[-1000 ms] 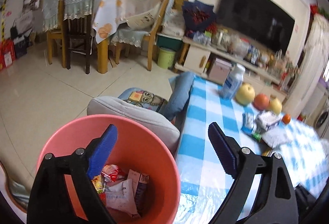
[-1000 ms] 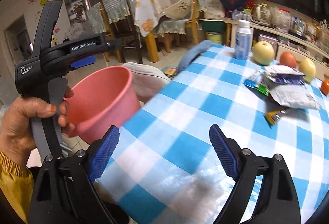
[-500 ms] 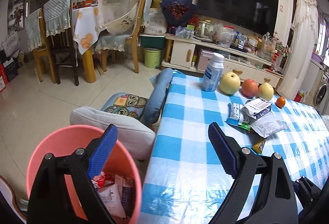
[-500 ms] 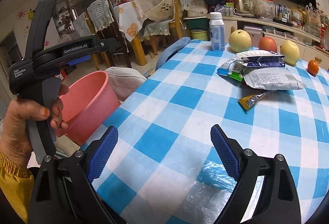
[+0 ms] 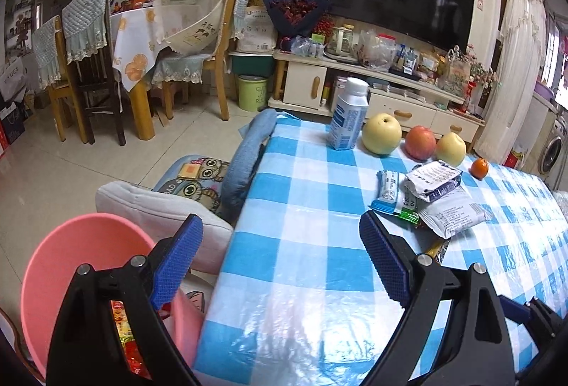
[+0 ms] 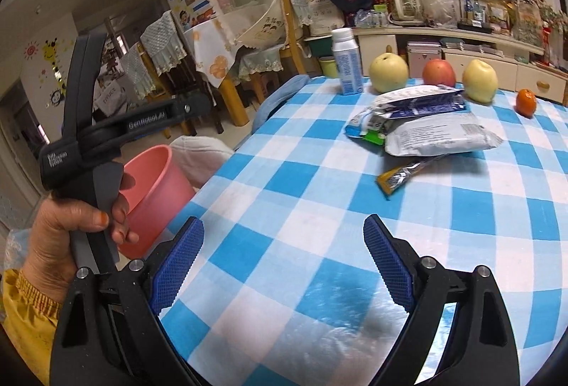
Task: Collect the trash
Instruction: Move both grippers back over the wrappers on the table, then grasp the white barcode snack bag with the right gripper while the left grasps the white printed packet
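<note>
On left wrist view: left gripper [image 5: 280,254] jaws wide apart, empty, over the checkered table [image 5: 312,201] edge. Pink bin [image 5: 64,265] sits below-left, wrappers inside. Wrapper pile [image 5: 433,198] lies ahead near the fruit.

Right wrist view: right gripper [image 6: 284,262] spread wide, empty, above the tablecloth; wrappers ahead, bin beside the table's left edge.

light: soft indoor, even | glare: sheen on tablecloth [image 5: 284,332] | edges: fisheye-bent, dark corners | focus: sharp
</note>
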The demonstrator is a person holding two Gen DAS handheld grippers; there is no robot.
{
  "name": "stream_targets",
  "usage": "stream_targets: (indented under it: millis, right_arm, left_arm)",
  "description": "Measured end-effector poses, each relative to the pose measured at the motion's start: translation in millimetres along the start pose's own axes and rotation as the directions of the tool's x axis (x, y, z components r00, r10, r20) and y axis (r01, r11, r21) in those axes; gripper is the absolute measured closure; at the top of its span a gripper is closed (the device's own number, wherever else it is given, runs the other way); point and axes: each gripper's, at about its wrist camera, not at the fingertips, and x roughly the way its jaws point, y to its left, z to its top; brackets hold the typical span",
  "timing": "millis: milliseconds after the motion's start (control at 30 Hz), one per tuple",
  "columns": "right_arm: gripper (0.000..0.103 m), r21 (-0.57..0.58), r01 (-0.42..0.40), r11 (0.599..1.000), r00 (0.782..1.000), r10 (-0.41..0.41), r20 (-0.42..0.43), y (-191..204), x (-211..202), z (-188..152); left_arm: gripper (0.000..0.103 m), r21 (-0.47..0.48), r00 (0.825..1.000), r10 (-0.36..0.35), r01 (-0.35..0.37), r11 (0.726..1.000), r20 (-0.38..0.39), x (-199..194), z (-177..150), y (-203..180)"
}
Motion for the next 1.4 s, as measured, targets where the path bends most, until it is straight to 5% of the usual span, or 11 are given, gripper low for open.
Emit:
stream_targets:
  millis: [667, 900, 1100, 1233, 1400]
  right_arm:
    - [0.012, 0.243, 0.013, 0.970, 0.999, -0.024, 0.045, -105.2, -25.7, 15.1]
    - [0.013, 0.501, -0.112, 0.858, 0.994, 0.097, 0.055, -163.4, -3.9, 13.1]
    - [0.034, 0.616, -0.224, 0.755, 0.974, 0.194, 0.116, -196.5, 14.6, 19.1]
    - [0.047, 0.635, -0.268, 0.725, 0.962, 0.235, 0.137, -207.0, 28.3, 24.3]
    - [0.047, 0.653, -0.294, 0.698, 0.954, 0.259, 0.153, -221.1, 43.2, 33.0]
  left_arm:
    - [0.013, 0.173, 0.998, -0.034, 0.044, 0.984, -0.061, 30.0, -10.5, -84.9]
    - [0.013, 0.249, 0.997, -0.024, 0.042, 0.968, -0.077, 36.2, -15.2, -103.9]
    - [0.013, 0.282, 0.994, -0.051, 0.077, 0.956, -0.099, 39.8, -19.5, -111.1]
    - [0.013, 0.315, 0.992, -0.050, 0.084, 0.945, -0.113, 42.6, -22.8, -114.5]
    - [0.013, 0.335, 0.990, -0.044, 0.088, 0.938, -0.136, 47.3, -27.9, -118.4]
